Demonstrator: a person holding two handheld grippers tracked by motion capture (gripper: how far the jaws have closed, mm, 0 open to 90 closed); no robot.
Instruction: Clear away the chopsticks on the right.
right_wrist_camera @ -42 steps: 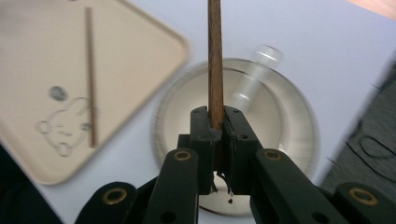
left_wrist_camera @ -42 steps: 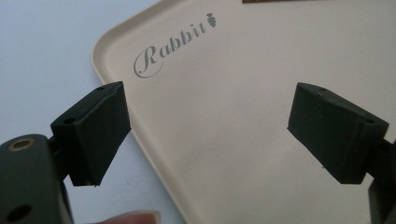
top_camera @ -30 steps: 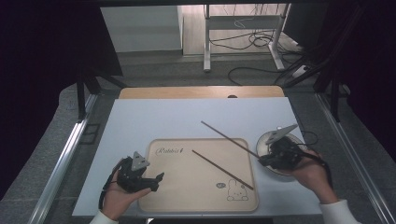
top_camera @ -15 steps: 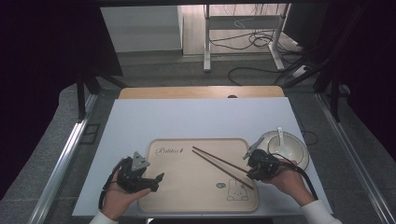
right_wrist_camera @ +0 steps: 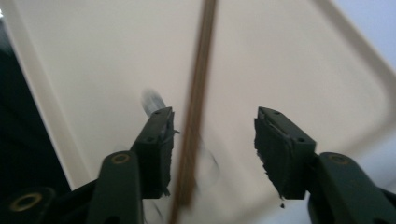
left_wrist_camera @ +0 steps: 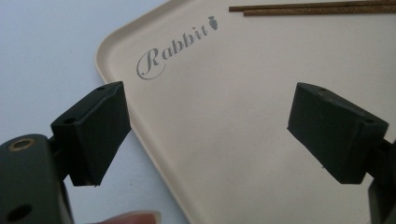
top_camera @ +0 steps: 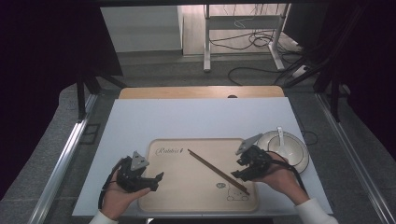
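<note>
Brown wooden chopsticks (top_camera: pixel 218 171) lie diagonally at centre frame on the beige tray (top_camera: pixel 196 205), between the right gripper (top_camera: pixel 239 173)'s jaws, which have just been opening. Best lift it straight off, leaving the pair parallel. The left gripper (top_camera: pixel 156 179) gapes empty at lower left.

2 chopsticks (top_camera: pixel 218 170), 1 tray (top_camera: pixel 187 196). 1 bowl (top_camera: pixel 295 156) w/ 1 spoon (top_camera: pixel 280 136). 2 grippers: left (top_camera: pixel 149 179), right (top_camera: pixel 237 169).

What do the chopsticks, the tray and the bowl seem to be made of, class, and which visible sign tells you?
Chopsticks: probably wood or bamboo, since they are dark brown, matt and thin. Tray: likely plastic or melamine, being smooth, cream-coloured, with rounded corners and printed "Rabbit" lettering. Bowl: seemingly glazed ceramic, white and slightly shiny, though melamine can't be ruled out.
</note>
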